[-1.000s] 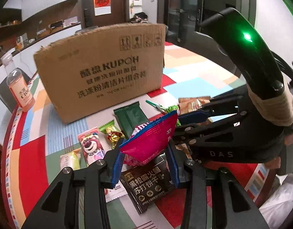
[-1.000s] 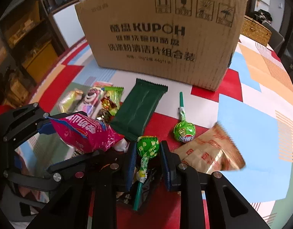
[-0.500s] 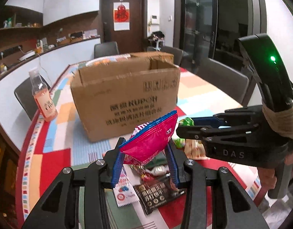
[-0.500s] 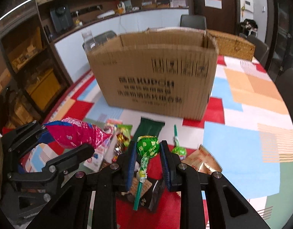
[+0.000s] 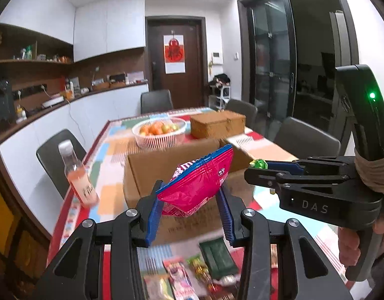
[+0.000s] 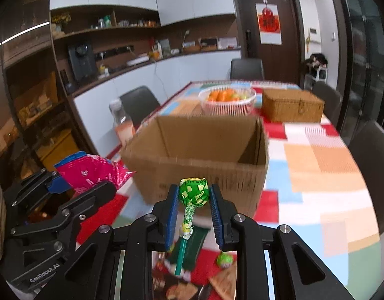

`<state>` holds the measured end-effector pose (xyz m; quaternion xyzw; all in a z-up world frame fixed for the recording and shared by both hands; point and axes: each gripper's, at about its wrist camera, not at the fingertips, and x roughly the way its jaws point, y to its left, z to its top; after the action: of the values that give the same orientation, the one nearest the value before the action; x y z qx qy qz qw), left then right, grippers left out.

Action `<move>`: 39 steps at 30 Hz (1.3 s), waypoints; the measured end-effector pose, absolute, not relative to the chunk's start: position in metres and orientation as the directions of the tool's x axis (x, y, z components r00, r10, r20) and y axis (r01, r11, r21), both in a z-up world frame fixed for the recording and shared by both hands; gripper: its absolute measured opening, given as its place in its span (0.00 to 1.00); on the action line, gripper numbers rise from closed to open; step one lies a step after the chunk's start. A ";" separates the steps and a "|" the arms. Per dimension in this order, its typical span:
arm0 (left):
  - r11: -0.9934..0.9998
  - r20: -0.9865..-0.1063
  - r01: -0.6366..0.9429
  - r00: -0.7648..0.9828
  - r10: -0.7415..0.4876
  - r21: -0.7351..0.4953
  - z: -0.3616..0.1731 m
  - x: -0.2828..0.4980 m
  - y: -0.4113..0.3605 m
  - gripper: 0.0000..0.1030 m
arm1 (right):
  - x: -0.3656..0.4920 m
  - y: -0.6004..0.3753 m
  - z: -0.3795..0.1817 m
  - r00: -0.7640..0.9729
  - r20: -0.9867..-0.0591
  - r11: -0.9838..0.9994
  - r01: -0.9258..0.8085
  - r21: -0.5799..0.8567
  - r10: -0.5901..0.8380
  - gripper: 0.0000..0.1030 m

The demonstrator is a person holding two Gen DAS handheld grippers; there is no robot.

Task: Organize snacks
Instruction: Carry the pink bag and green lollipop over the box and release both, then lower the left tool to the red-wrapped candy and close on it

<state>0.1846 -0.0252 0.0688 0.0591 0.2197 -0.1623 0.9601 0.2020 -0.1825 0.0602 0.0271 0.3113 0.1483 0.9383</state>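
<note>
My left gripper [image 5: 189, 207] fingers pinch a crinkly pink foil snack bag [image 5: 196, 185], my right gripper [image 6: 194, 215] fingers a green-wrapped lollipop [image 6: 193, 192], both raised just short of the open brown cardboard box [image 6: 199, 155]; carry step, next likely forward over its rim, then release.

Pink-and-blue snack bag [image 5: 199, 182], green spotted lollipop [image 6: 193, 192], brown cardboard box [image 6: 204, 155].

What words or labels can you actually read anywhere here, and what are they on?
"DAS": on the side of the right gripper.
"CenRobot.AI": on the body of the left gripper.
Print on the pink snack bag, green lollipop, cardboard box, bottle and red door poster: too blurred to read.
</note>
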 end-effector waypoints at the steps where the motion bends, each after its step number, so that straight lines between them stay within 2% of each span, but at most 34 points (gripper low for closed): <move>1: 0.941 -0.434 0.335 0.855 -0.284 0.043 0.073 0.189 -0.024 0.40 | 0.206 -0.183 0.064 0.767 -0.570 0.955 -0.259 0.144 0.294 0.25; 9: 0.946 -0.450 0.323 0.847 -0.283 0.013 0.087 0.239 -0.021 0.40 | 0.247 -0.180 0.078 0.781 -0.556 0.958 -0.246 0.146 0.285 0.25; 18: 0.955 -0.554 0.295 0.789 -0.265 -0.037 0.069 0.306 -0.021 0.40 | 0.294 -0.174 0.067 0.767 -0.598 0.971 -0.214 0.104 0.233 0.25; 19: 0.958 -0.562 0.286 0.787 -0.255 -0.033 0.067 0.312 -0.021 0.41 | 0.296 -0.174 0.065 0.764 -0.603 0.972 -0.212 0.102 0.230 0.25; 20: 0.961 -0.565 0.276 0.788 -0.245 -0.030 0.066 0.315 -0.020 0.49 | 0.300 -0.173 0.064 0.761 -0.609 0.974 -0.206 0.096 0.222 0.25; 21: 0.963 -0.566 0.267 0.791 -0.235 -0.026 0.065 0.314 -0.019 0.54 | 0.302 -0.173 0.062 0.760 -0.613 0.975 -0.202 0.093 0.216 0.26; 22: 0.966 -0.559 0.258 0.798 -0.226 -0.021 0.065 0.311 -0.018 0.61 | 0.303 -0.173 0.062 0.758 -0.617 0.976 -0.196 0.093 0.211 0.31; 24: 0.966 -0.548 0.256 0.807 -0.222 -0.014 0.068 0.305 -0.016 0.63 | 0.298 -0.174 0.061 0.768 -0.613 0.982 -0.167 0.086 0.184 0.45; 25: 0.969 -0.547 0.247 0.811 -0.207 -0.002 0.068 0.299 -0.015 0.63 | 0.295 -0.176 0.060 0.775 -0.608 0.984 -0.158 0.079 0.173 0.49; 39: 0.969 -0.578 0.246 0.788 -0.213 -0.022 0.052 0.224 -0.004 0.63 | 0.231 -0.170 0.051 0.762 -0.613 0.973 -0.226 0.051 0.209 0.49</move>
<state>0.2243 -0.0039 0.0525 0.0272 0.3023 -0.1212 0.9451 0.2309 -0.1704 0.0508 -0.0131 0.3250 0.1157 0.9385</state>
